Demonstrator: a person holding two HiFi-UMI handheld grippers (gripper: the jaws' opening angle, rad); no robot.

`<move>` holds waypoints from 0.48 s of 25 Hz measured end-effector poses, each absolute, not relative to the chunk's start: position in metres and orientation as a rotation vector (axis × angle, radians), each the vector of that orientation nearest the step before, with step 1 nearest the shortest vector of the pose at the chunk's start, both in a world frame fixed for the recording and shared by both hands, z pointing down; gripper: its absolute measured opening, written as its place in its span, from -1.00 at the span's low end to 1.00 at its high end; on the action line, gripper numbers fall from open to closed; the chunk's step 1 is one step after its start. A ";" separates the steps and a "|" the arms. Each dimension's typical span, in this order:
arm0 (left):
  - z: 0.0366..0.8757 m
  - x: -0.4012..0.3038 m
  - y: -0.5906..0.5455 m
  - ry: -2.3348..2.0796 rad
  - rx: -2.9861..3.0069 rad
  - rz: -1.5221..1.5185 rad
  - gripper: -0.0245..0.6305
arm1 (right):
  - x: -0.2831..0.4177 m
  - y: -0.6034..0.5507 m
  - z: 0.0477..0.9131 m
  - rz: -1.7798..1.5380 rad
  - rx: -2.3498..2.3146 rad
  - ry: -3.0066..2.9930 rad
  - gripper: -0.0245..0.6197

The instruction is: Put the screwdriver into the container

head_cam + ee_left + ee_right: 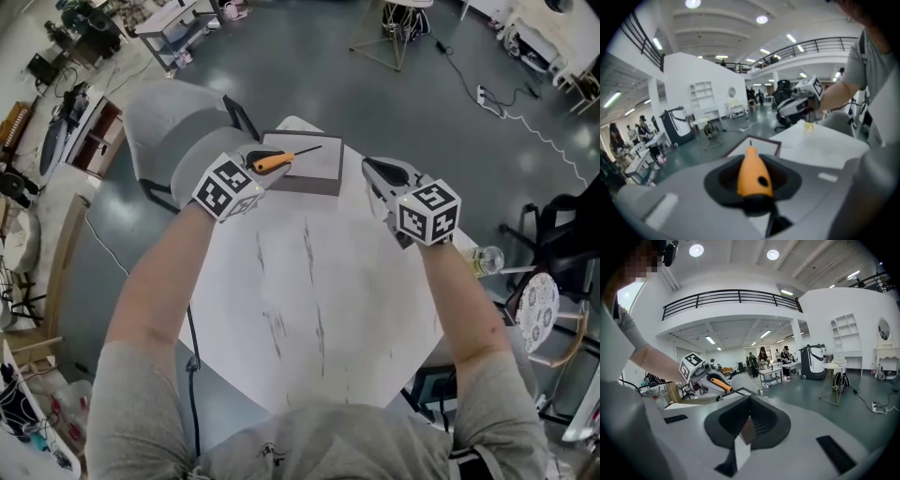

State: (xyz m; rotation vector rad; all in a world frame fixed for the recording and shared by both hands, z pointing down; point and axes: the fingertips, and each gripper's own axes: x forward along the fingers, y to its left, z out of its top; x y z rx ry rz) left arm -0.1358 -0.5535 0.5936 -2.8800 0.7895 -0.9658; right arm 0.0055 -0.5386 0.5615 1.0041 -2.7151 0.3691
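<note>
An orange-handled screwdriver [275, 161] is held level, its thin shaft pointing out over the container [314, 169], a shallow dark-rimmed box at the far edge of the white table [309, 309]. My left gripper [267, 167] is shut on the handle. In the left gripper view the handle [753, 176] sits between the pads, with the container's rim [765, 139] just beyond its tip. My right gripper [377, 172] hovers to the right of the container, jaws together and empty. The right gripper view shows its own jaws [749, 425] closed, and the screwdriver [721, 384] across from it.
A grey chair [173, 127] stands behind the table's far left corner. A clear bottle [483, 261] sits at the table's right edge, with a patterned stool [536, 309] beyond it. Desks and clutter line the left wall, and a cable runs over the floor at the back right.
</note>
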 end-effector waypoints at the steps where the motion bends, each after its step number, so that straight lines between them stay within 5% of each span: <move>1: 0.597 -0.134 -0.557 0.778 -2.869 -0.987 -0.63 | 0.007 -0.540 0.565 0.370 1.004 -2.711 -0.90; 12: 0.630 -0.123 -0.579 0.610 -2.757 -1.244 -0.63 | 0.008 -0.554 0.583 0.400 1.002 -2.697 -0.90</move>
